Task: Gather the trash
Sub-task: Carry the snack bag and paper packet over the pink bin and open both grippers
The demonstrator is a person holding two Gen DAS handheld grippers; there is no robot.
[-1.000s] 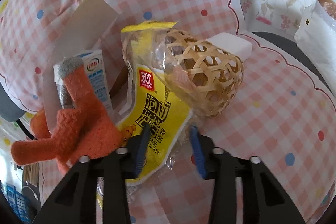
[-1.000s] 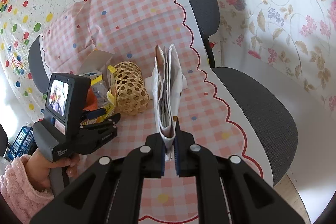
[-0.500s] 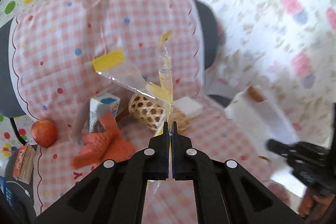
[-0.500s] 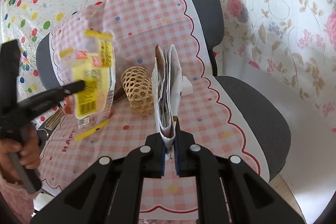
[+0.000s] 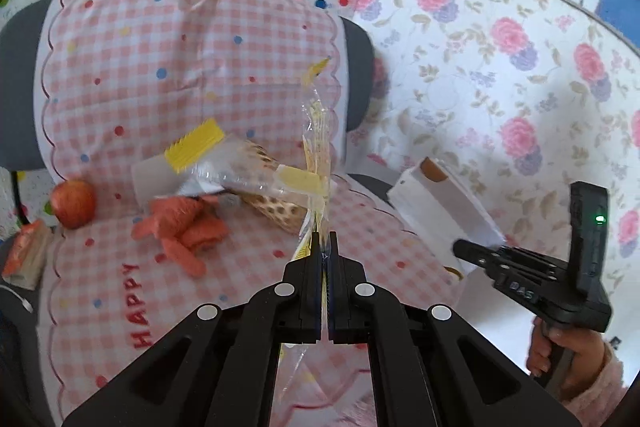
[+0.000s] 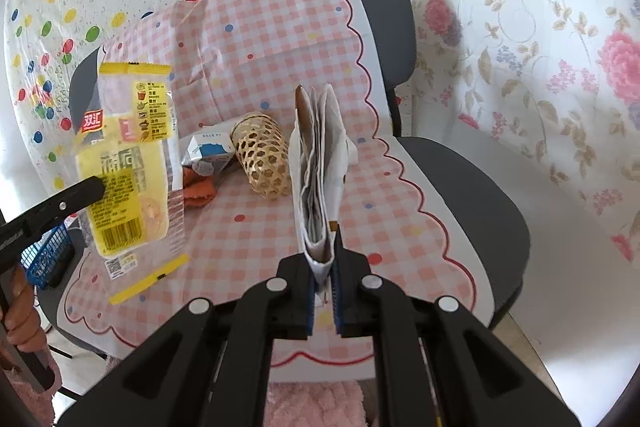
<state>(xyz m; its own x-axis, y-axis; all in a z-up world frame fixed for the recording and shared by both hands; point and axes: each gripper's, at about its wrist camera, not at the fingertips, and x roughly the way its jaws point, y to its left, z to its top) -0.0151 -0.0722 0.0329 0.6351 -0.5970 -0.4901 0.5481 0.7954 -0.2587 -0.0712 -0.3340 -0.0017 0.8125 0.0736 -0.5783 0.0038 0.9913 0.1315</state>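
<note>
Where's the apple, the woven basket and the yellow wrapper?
apple (image 5: 74,203), left wrist view, middle of its red skin
woven basket (image 6: 262,155), right wrist view, its woven side
yellow wrapper (image 6: 128,163), right wrist view, its printed yellow face

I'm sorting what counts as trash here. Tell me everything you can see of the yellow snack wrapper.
The yellow snack wrapper is a flat, empty-looking plastic bag: clear film with a yellow printed panel, a red logo, a barcode and yellow sealed strips at both ends. It hangs in the air above the checked cloth, lifted clear of it. The left gripper is shut on it near one edge; nothing else touches it.
</note>
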